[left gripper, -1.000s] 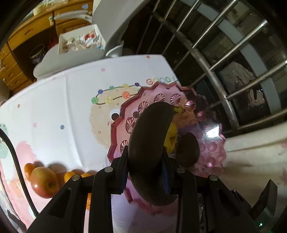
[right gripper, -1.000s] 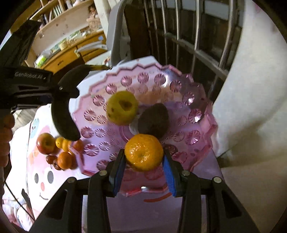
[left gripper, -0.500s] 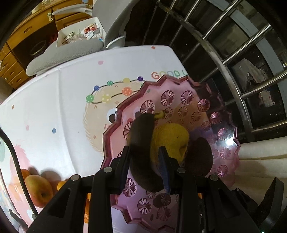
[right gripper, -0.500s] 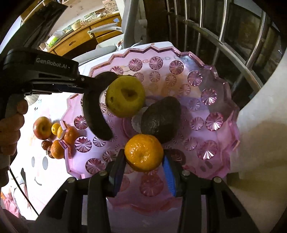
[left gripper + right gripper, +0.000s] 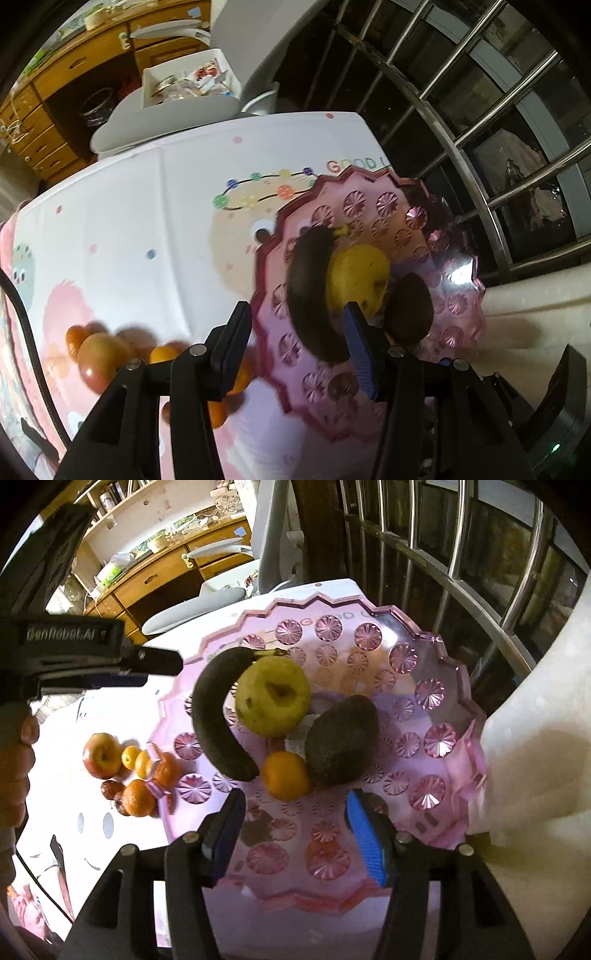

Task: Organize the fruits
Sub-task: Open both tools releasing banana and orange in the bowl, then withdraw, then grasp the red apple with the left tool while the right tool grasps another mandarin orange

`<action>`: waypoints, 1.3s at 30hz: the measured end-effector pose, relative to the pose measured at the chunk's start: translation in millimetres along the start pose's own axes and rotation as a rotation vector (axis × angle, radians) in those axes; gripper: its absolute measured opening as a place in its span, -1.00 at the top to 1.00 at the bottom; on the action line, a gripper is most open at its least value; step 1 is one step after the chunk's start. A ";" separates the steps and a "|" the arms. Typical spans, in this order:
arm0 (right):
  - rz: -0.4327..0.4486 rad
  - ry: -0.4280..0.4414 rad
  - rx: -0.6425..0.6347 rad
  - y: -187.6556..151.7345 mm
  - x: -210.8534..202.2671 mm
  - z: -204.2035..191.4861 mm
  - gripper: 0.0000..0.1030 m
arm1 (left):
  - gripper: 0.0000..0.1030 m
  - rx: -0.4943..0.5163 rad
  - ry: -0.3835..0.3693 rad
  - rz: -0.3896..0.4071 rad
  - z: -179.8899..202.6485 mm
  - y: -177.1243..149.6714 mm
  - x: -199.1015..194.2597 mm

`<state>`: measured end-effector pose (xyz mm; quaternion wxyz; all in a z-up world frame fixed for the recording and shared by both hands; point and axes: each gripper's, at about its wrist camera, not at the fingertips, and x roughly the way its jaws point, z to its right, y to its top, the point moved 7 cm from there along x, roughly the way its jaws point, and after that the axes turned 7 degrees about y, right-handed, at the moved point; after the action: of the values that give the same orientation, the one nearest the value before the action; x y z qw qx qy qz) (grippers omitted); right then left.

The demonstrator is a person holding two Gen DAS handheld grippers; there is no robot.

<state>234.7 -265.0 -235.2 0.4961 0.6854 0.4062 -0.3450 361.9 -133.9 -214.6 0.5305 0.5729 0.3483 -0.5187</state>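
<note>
A pink glass plate [image 5: 436,686] [image 5: 369,210] holds a dark overripe banana [image 5: 214,716] [image 5: 310,291], a yellow pear [image 5: 273,698] [image 5: 358,277], a dark avocado [image 5: 343,738] [image 5: 410,310] and a mandarin [image 5: 286,775]. My right gripper [image 5: 295,830] is open and empty, just short of the mandarin. My left gripper [image 5: 295,339] is open and empty, at the plate's left rim near the banana; it also shows in the right wrist view [image 5: 159,661]. A red apple [image 5: 101,755] [image 5: 101,360] and several mandarins [image 5: 138,797] lie left of the plate.
The table carries a white and pink cartoon cloth [image 5: 147,221]. A grey chair [image 5: 166,118] with a white box of clutter [image 5: 184,81] stands beyond the table. Metal window bars [image 5: 461,554] run along the right. A white cushion [image 5: 535,738] is at the right.
Both grippers have opened. The banana now lies in the plate beside the pear, and the mandarin lies in the plate by the avocado. Both grippers have drawn back a little.
</note>
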 end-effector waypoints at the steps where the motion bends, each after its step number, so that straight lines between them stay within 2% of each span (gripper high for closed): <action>1: -0.001 0.012 0.010 -0.8 -1.9 -2.8 -0.13 | 0.04 -0.004 0.006 0.003 -4.6 -4.6 -4.0; 15: -0.038 0.161 0.166 -24.3 -17.8 -53.2 -0.13 | 0.03 -0.082 0.024 0.014 -86.6 -68.4 -49.4; 19: -0.038 0.193 0.187 -28.9 -17.6 -73.7 -0.13 | -0.04 -0.081 0.036 0.005 -113.7 -82.0 -56.0; 27: -0.062 0.202 0.187 -40.1 -4.7 -118.3 -0.13 | -0.12 -0.056 0.054 -0.011 -161.6 -99.5 -53.2; 39: -0.078 0.187 0.238 -50.7 32.7 -165.4 -0.13 | -0.37 0.022 0.019 -0.030 -192.3 -110.8 -32.1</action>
<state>214.8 -90.1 -239.5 0.3575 0.7522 0.4333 -0.3444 292.9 78.9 -230.4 0.5130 0.5781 0.3564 -0.5250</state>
